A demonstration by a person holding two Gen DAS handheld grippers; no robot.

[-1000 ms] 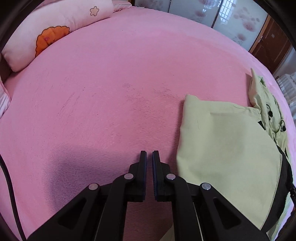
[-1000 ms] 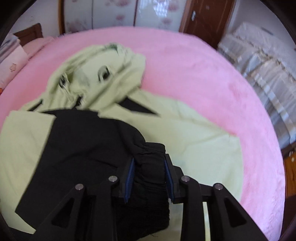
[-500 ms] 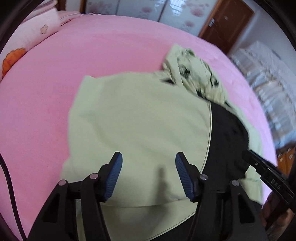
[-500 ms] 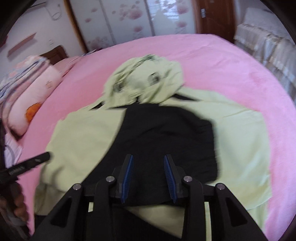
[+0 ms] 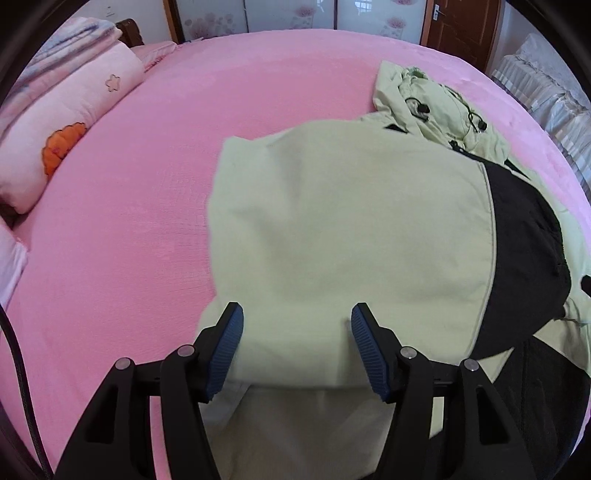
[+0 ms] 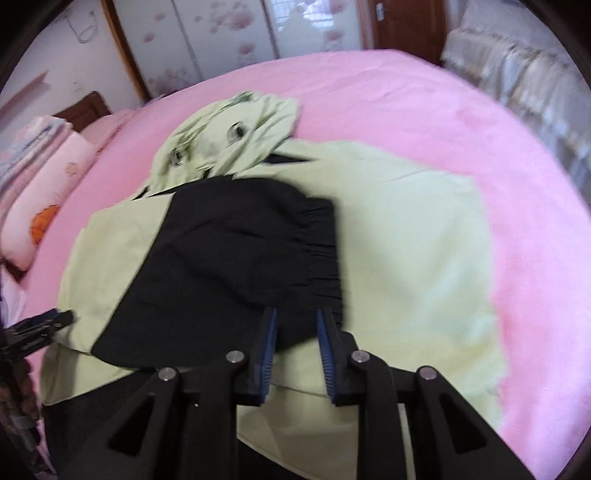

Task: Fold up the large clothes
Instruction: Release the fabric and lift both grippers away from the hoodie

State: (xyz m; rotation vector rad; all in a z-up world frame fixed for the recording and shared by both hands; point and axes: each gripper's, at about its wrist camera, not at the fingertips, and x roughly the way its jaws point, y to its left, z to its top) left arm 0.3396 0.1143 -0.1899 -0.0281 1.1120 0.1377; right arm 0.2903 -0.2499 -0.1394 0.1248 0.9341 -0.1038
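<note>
Left wrist view: the left gripper hangs above the near edge of the jacket, its blue-padded jaws standing wide apart with nothing pinched between them; the pale green cloth lies below the gap. The jacket is spread on the pink bed, right of centre. Its green panel is folded over toward the right, and a black panel shows along the right side. The crumpled hood lies at the far end. A pillow with an orange motif sits at the far left, and a black cable runs down the left edge. Wardrobe doors stand beyond the bed.

Right wrist view: the picture is somewhat blurred. The right gripper hovers over the near edge of the black panel, its jaws a narrow gap apart and closing; the black cloth shows beyond the gap, and nothing appears gripped. The jacket lies in the middle of the bed, green cloth on both sides of the black panel, the hood at the far end. The left gripper's tip shows at the left edge, just beside the jacket's left side. The pillow lies far left.
</note>
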